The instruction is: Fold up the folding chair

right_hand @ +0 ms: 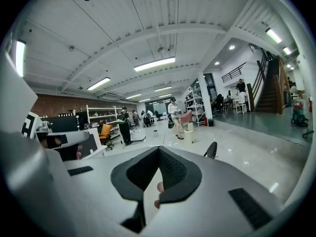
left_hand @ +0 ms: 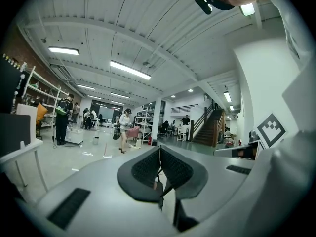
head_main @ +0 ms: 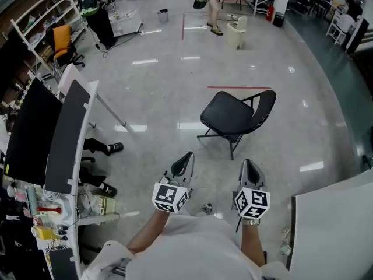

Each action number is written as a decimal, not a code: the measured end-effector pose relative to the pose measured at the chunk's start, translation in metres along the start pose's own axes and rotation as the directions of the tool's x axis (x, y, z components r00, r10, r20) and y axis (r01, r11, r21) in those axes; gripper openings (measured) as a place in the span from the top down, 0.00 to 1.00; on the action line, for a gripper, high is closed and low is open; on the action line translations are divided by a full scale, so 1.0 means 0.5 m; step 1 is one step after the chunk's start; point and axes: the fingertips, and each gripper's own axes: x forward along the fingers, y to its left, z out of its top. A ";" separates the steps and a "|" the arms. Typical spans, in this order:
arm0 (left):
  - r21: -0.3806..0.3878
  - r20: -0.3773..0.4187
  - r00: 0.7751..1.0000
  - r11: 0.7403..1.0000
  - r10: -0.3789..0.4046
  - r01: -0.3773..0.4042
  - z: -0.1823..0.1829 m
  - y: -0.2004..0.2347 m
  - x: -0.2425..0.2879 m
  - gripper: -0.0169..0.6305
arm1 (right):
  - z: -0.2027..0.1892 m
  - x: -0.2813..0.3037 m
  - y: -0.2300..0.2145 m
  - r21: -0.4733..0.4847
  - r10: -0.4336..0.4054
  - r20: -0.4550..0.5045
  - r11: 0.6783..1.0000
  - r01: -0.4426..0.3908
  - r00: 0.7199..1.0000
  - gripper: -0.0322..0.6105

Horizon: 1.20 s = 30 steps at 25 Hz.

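Along the left side sits a dark grey flat panel (head_main: 67, 136) with a white frame. Nearer the middle, the left gripper (head_main: 187, 157) has its jaws pressed together, empty. Farther off, the black metal folding chair (head_main: 233, 116) stands unfolded on the glossy grey floor (head_main: 169, 74), apart from both tools. The right gripper (head_main: 247, 164) is likewise closed on nothing.

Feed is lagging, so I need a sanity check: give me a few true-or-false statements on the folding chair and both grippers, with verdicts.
1. The folding chair stands unfolded on the floor. True.
2. The left gripper is clamped on the chair's backrest. False: its jaws are together on nothing, short of the chair.
3. The right gripper is shut and empty. True.
4. The red floor line lies between the grippers and the chair. False: it lies beyond the chair.
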 end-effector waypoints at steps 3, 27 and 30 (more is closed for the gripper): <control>0.005 -0.007 1.000 1.000 0.008 -0.008 0.000 0.001 0.010 0.95 | 0.002 0.008 -0.006 0.002 0.010 -0.001 1.000 -0.010 1.000 0.94; -0.036 -0.039 0.977 0.978 -0.209 0.207 0.022 0.086 0.374 0.95 | 0.082 0.235 -0.127 0.022 -0.201 -0.021 0.979 0.201 0.979 0.94; -0.042 -0.044 0.970 0.970 -0.241 0.239 0.025 0.118 0.418 0.95 | 0.092 0.279 -0.126 0.026 -0.233 -0.023 0.972 0.234 0.972 0.94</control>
